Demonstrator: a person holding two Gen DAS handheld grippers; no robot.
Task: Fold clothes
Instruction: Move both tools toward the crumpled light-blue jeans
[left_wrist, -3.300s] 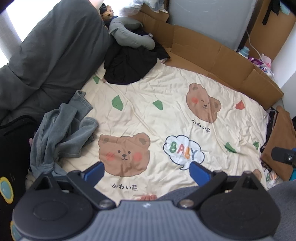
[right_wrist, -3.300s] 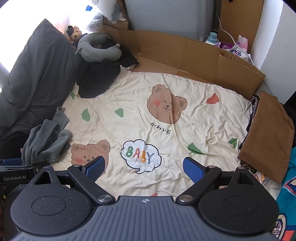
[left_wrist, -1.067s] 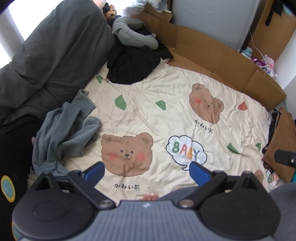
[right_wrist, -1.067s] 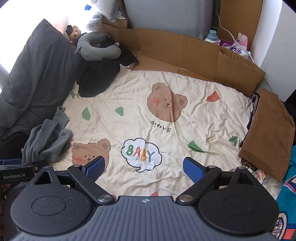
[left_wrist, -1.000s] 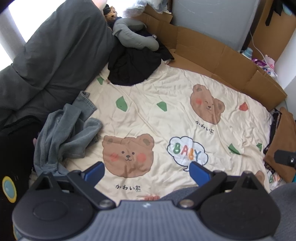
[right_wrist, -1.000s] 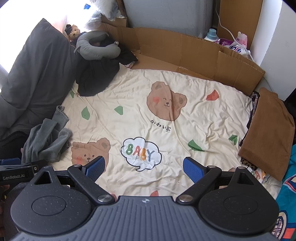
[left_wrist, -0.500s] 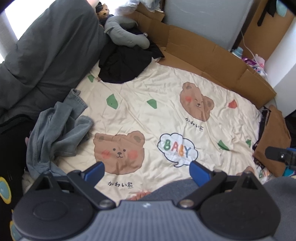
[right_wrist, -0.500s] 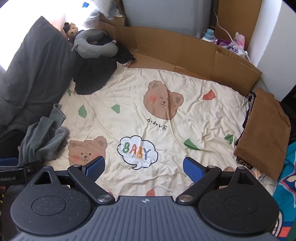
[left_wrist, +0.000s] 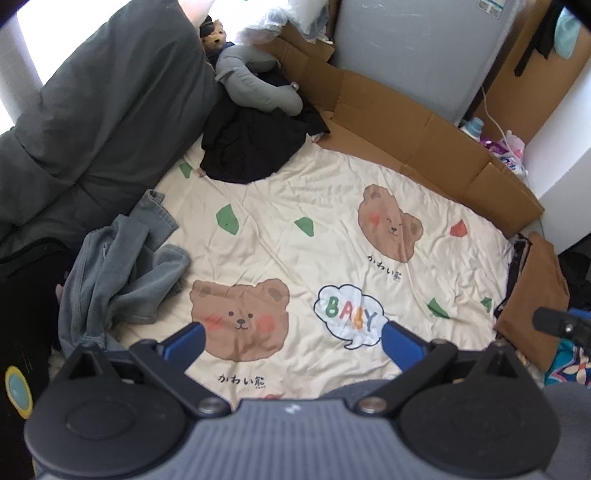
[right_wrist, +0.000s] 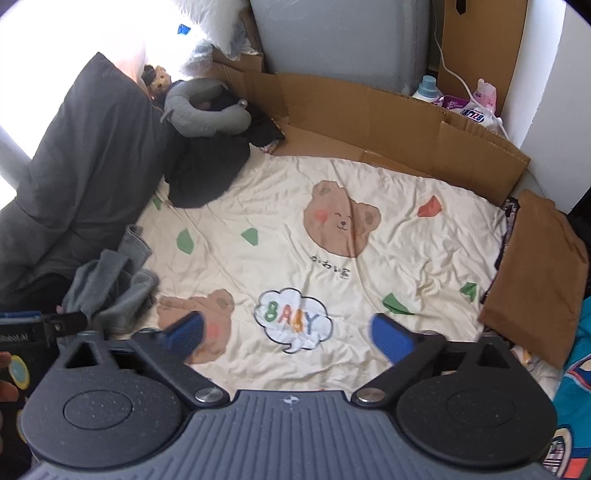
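A crumpled grey-blue garment lies at the left edge of the cream bear-print bed sheet. A black garment is heaped at the far left corner, and a folded brown garment rests at the right edge. My left gripper hangs open above the near part of the sheet, holding nothing. High over the near edge, my right gripper is open and empty too.
A dark grey duvet is piled along the left side. A grey neck pillow and a small plush bear sit at the far corner. Flattened cardboard lines the far edge, with bottles behind it.
Both grippers have drawn back and risen slightly, so the bed looks a bit farther away. The clothes have not moved, and both grippers stay open.
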